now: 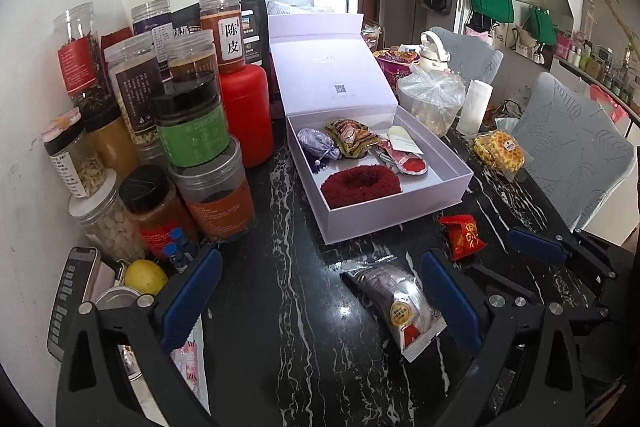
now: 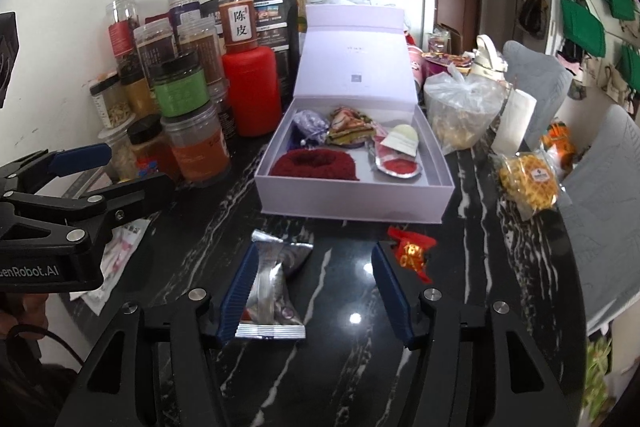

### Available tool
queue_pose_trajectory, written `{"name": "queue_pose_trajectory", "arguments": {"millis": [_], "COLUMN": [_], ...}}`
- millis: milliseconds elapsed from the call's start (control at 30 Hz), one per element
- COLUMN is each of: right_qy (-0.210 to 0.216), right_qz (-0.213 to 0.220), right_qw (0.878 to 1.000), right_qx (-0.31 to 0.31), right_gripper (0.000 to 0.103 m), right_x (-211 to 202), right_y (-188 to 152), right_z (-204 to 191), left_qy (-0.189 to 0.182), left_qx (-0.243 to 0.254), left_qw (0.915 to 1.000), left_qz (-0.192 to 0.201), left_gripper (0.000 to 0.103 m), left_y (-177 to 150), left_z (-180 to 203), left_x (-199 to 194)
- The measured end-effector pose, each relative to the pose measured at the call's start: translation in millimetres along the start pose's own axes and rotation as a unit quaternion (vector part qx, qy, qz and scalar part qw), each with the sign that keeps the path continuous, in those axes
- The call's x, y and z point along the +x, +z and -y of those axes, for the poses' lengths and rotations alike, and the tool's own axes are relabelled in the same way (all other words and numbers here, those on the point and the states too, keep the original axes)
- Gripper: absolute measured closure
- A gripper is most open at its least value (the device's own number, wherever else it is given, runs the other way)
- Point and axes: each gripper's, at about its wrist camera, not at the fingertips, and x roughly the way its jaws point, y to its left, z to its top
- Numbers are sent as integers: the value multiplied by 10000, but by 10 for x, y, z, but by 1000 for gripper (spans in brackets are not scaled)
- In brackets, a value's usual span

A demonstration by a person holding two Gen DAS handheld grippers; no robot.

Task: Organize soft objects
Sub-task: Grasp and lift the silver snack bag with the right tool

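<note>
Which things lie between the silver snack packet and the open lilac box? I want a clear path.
Nothing: only bare black marbled tabletop separates silver snack packet from open lilac box, clearest in the right wrist view.

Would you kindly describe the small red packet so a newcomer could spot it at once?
Find the open lavender box on the black marble table. Just before its front right corner lies the small red packet. Unlike the silver wrapped snack to its left, it is bright red with gold print.
</note>
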Motion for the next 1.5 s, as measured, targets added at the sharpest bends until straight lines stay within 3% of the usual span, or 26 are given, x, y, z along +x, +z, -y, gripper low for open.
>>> {"name": "queue_pose_trajectory", "arguments": {"millis": [433, 833, 933, 967, 1067, 1233, 1500], "right_qy": [306, 518, 661, 677, 672, 701, 213], "right_qz": [-455, -957, -988, -983, -862, -563, -245], "right_qw": [9985, 9940, 9928, 9927, 9939, 9955, 9979], "right_qx": [2, 119, 172, 180, 175, 306, 561], "right_gripper": [39, 39, 56, 63, 69, 70, 70], "right_x": [447, 926, 972, 983, 956, 787, 376], "right_y": [-155, -236, -263, -270, -289, -267, -308], "right_z": [-178, -203, -181, -173, -142, -13, 365], "left_qy": [23, 38, 45, 48, 51, -48, -379], "left_qx": [-229, -351, -345, -332, -281, -250, -117], "left_qw": [9989, 9977, 9975, 9975, 9976, 9978, 9977], "left_qz": [-402, -586, -611, -616, -632, -612, -554], "left_gripper": [2, 2, 2, 2, 2, 2, 2], "left_y": [-298, -354, -347, -343, -323, -295, -232], "left_z": [-267, -396, -370, -358, -309, -211, 93], "left_x": [276, 462, 498, 507, 537, 547, 583]}}
